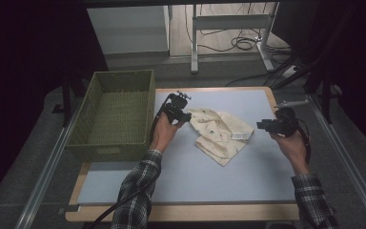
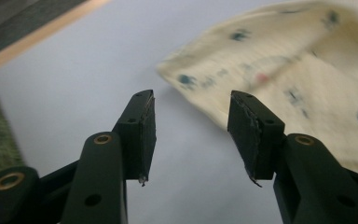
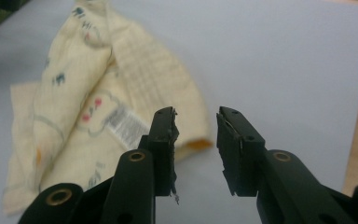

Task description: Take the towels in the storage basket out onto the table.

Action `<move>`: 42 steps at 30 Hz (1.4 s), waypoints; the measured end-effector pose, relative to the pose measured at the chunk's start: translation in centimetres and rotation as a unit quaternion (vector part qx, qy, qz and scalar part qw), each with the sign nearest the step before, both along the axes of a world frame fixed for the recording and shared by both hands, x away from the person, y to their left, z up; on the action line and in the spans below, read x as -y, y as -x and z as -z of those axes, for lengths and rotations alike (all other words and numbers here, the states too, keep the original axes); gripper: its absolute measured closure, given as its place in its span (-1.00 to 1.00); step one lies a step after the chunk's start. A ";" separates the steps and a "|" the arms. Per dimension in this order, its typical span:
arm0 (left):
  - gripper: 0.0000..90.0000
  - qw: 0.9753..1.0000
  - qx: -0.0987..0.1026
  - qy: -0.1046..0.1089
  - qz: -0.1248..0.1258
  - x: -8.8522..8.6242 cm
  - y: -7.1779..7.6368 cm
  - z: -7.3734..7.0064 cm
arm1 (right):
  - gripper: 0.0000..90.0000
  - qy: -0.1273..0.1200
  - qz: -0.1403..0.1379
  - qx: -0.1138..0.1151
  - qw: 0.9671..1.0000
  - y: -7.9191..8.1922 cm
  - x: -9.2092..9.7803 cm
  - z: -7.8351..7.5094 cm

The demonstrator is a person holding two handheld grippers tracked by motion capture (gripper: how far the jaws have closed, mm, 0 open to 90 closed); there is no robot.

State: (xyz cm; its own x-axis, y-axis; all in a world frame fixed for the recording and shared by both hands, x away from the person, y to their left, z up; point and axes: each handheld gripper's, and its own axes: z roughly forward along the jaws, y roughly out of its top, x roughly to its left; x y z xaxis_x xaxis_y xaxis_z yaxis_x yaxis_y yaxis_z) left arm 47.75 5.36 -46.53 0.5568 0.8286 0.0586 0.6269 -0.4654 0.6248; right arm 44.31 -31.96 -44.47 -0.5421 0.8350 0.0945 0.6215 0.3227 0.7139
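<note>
A cream printed cloth (image 1: 220, 134) is lying crumpled at the centre of the frame on the desk (image 1: 181, 176). The left tool (image 1: 185, 116) is hovering at the cloth's upper-left edge, its jaws standing apart and gripping nothing. The right tool (image 1: 259, 125) is hanging just right of the cloth, jaws also parted. A green basket (image 1: 116, 114) is sitting at the left.
</note>
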 end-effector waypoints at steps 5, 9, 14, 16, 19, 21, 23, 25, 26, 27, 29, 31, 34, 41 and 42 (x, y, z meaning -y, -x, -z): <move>0.10 0.997 -0.020 0.025 0.064 1.3 2.7 1.3 | 0.55 0.002 -0.036 -0.016 0.999 2.5 -0.4 2.1; 0.08 0.993 -0.035 0.020 0.107 2.5 4.4 2.2 | 0.71 0.003 -0.078 -0.026 0.997 4.8 -1.7 3.8; 0.08 0.990 -0.048 0.021 0.128 3.0 5.1 3.0 | 0.77 -0.011 -0.131 -0.029 0.991 7.5 -4.1 5.4; 0.08 0.990 -0.051 0.028 0.128 2.9 5.2 3.1 | 0.77 -0.015 -0.144 -0.029 0.989 8.1 -4.9 5.6; 0.07 0.989 -0.057 0.044 0.131 2.8 5.5 3.1 | 0.73 -0.014 -0.172 -0.026 0.985 8.8 -7.0 6.1; 0.07 0.988 -0.056 0.047 0.136 2.8 5.8 3.1 | 0.70 -0.010 -0.185 -0.025 0.982 9.0 -8.2 6.4; 0.07 0.987 -0.055 0.047 0.144 3.0 6.0 2.8 | 0.66 -0.003 -0.193 -0.022 0.981 9.1 -9.2 6.6; 0.07 0.986 -0.052 0.050 0.147 3.2 6.0 2.5 | 0.64 0.004 -0.197 -0.023 0.980 9.0 -9.9 7.0; 0.07 0.986 -0.053 0.054 0.148 3.3 6.0 2.4 | 0.62 0.008 -0.198 -0.025 0.980 9.0 -10.2 7.2; 0.07 0.985 -0.054 0.057 0.150 3.6 6.0 2.4 | 0.61 0.015 -0.199 -0.025 0.980 9.0 -10.5 7.4; 0.07 0.984 -0.054 0.059 0.157 4.1 5.9 2.4 | 0.63 0.021 -0.199 -0.013 0.980 9.1 -10.7 7.5; 0.06 0.983 -0.059 0.059 0.166 5.0 5.8 2.7 | 0.77 0.038 -0.198 -0.001 0.980 9.3 -10.9 7.5; 0.04 0.980 -0.063 0.039 0.183 6.1 5.8 3.4 | 0.94 0.062 -0.195 0.014 0.979 9.6 -11.0 7.5; 0.66 0.980 -0.065 0.016 0.189 6.7 5.5 4.8 | 1.00 0.037 -0.195 -0.004 0.980 9.5 -10.1 7.8; 0.81 0.979 -0.066 0.016 0.190 6.7 5.5 4.7 | 1.00 0.036 -0.193 -0.005 0.980 9.5 -10.1 7.7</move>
State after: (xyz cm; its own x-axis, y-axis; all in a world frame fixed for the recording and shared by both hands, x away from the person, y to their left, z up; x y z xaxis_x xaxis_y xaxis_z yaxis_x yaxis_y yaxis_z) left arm 42.24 -1.29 -51.26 0.8262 0.5604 -0.0578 0.4888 -0.6620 0.5682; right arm 34.76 -21.88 -52.21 -0.8189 0.5717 0.0504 0.4496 0.5844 0.6755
